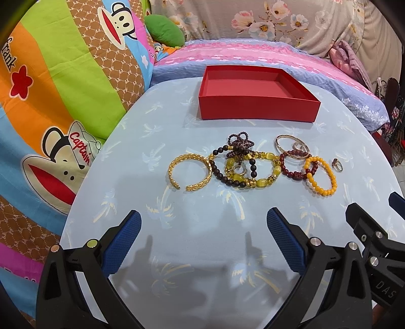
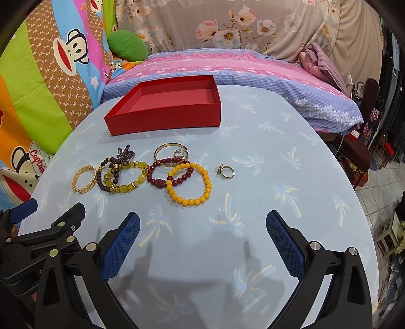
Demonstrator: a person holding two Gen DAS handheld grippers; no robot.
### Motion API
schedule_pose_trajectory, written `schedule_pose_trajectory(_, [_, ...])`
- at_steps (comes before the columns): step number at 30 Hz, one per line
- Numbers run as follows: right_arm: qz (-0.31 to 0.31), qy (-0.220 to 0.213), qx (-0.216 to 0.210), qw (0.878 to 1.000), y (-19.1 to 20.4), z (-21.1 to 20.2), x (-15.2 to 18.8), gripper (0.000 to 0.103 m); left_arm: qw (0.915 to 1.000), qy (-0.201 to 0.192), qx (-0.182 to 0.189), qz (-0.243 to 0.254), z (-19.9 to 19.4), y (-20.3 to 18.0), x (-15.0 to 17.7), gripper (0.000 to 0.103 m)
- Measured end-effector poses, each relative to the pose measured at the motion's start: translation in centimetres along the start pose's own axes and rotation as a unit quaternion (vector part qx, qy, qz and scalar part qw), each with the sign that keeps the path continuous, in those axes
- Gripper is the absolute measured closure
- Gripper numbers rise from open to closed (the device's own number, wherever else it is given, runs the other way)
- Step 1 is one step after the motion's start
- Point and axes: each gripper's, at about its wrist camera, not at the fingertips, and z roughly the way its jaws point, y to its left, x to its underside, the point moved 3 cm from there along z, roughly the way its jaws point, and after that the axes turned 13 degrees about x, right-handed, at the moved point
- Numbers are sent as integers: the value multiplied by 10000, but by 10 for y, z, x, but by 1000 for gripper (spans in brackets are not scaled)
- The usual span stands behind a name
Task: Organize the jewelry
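Note:
An empty red box (image 1: 255, 107) (image 2: 162, 119) stands at the far side of the light blue table (image 1: 202, 240) (image 2: 278, 202). In front of it lies a row of jewelry: a gold cuff (image 1: 189, 172) (image 2: 84, 178), a dark bead bracelet (image 1: 220, 172) (image 2: 101, 181), a yellow-green bead bracelet (image 1: 253, 174) (image 2: 126, 178), a dark red bead bracelet (image 1: 297, 167) (image 2: 168, 173), an orange bead bracelet (image 1: 321, 176) (image 2: 188, 183), a thin gold bangle (image 1: 291, 146) (image 2: 170, 151) and a ring (image 1: 338, 164) (image 2: 226, 172). My left gripper (image 1: 203, 222) and right gripper (image 2: 202, 222) are open, empty, near the table's front edge.
Colourful cartoon bedding (image 1: 50, 101) lies left of the table. A pink and blue pillow (image 1: 253, 58) and floral fabric (image 2: 227, 22) are behind it. Chairs and furniture (image 2: 367, 141) stand to the right over a tiled floor.

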Motion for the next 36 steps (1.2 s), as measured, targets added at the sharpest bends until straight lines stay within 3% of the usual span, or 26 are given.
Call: schedule_pose_trajectory(36, [3,20,-4,10000,2,1,1,7,10000,4,-6,4,-1,2,0,8])
